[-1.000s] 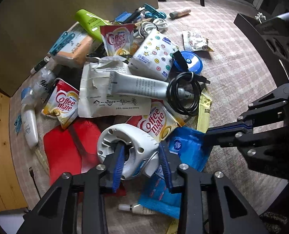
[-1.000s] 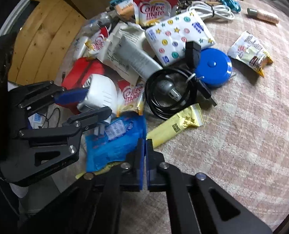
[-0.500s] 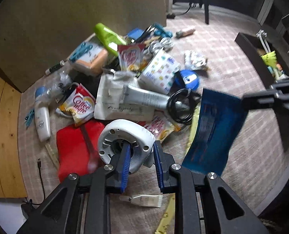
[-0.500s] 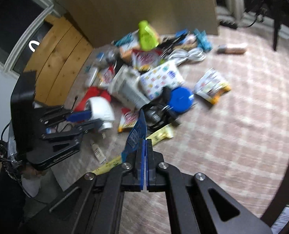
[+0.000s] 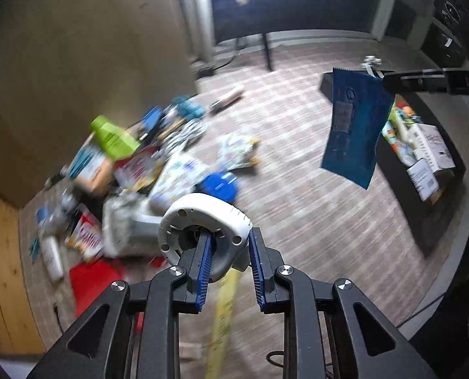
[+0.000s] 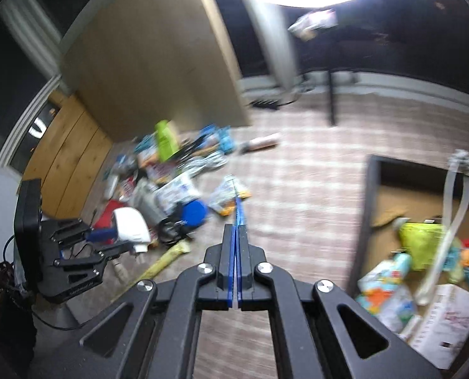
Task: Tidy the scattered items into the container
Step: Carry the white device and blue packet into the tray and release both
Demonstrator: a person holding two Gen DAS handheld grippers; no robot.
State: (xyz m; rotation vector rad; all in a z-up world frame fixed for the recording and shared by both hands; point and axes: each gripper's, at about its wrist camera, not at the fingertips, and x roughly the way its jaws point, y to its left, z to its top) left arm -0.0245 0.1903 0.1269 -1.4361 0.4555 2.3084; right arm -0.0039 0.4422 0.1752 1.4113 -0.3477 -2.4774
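My left gripper (image 5: 230, 240) is shut on a white ring-shaped device (image 5: 199, 218) and holds it in the air above the pile of scattered items (image 5: 139, 161). One finger sits inside the ring, the other outside. My right gripper (image 6: 235, 235) is shut on a blue packet (image 6: 238, 208), seen edge-on in its own view. In the left wrist view the blue packet (image 5: 354, 126) hangs flat from the right gripper (image 5: 385, 79), in front of the dark box (image 5: 389, 170). The right wrist view shows the left gripper (image 6: 117, 241) with the white device (image 6: 130, 224) at the left.
The dark box (image 6: 365, 221) on the right holds several packets and cartons. A yellow sachet (image 5: 225, 297) lies on the checked carpet under my left gripper. A blue round case (image 5: 218, 186) and a green bottle (image 5: 111, 135) lie in the pile. A brown panel (image 5: 76, 63) stands behind.
Both grippers rose and swung right, away from the pile. The blue packet came off the floor with the right gripper; the white device left the pile in the left gripper.
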